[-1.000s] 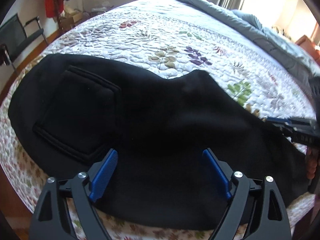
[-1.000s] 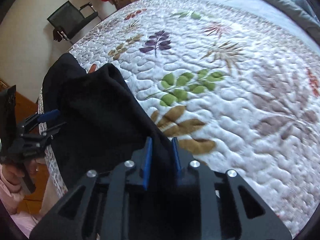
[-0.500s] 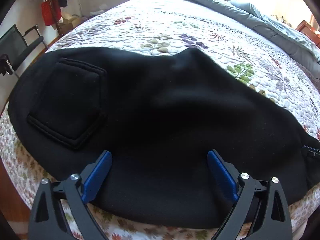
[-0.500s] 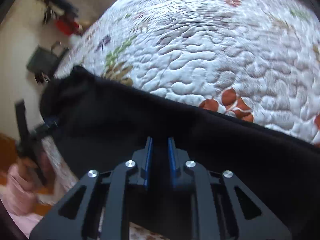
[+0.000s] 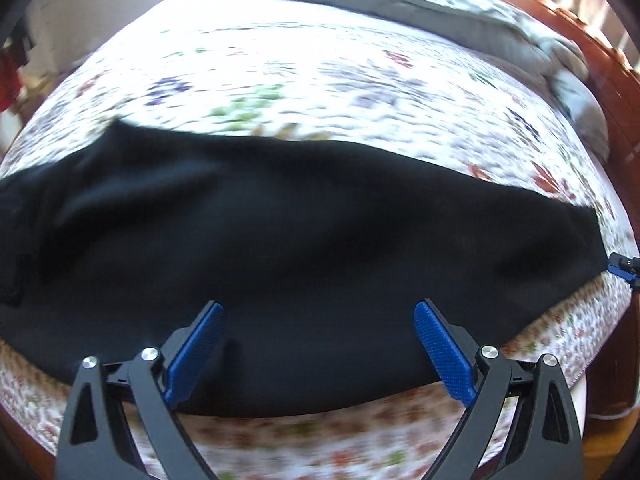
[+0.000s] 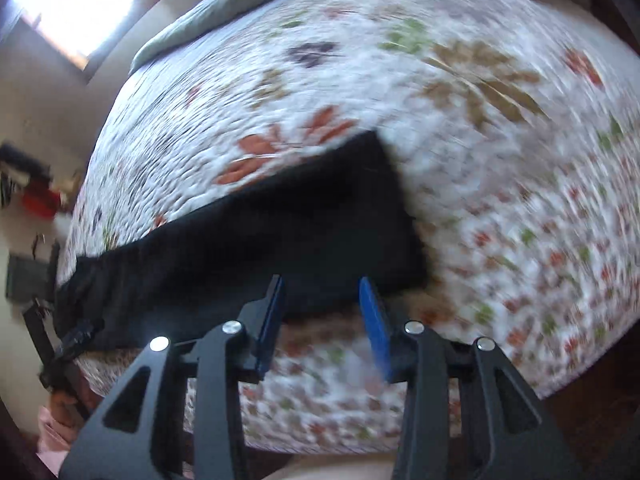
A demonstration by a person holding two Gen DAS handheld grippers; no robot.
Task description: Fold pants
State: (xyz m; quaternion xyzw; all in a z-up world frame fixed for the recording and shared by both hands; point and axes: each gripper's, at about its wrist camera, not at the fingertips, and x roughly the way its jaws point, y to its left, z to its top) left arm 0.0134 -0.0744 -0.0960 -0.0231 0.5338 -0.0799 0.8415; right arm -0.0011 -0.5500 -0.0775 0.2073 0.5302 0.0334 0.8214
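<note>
**Right gripper lets go; pants now stretched along the bed edge**

Half a second ago the right gripper was pinched on the black cloth; now its jaws stand apart with nothing between them, its blue pads framing the near hem of the pants. One second ago the garment was bunched with a pocket showing at the left; now it lies drawn out in a long band across the near edge of the bed, on the floral quilt.

From the left wrist view, the pants run from the left border almost to the right, where their squared end stops just beside the blue tip of the right gripper. The left gripper hovers over the near part of the cloth, jaws wide apart, holding nothing; whether the pads touch the fabric cannot be told.

From the right wrist view, the far corner of the pants is square and flat. The left gripper shows at the other end of the band, blurred. Both views are smeared by motion. A grey blanket lies rumpled at the far side of the bed.
</note>
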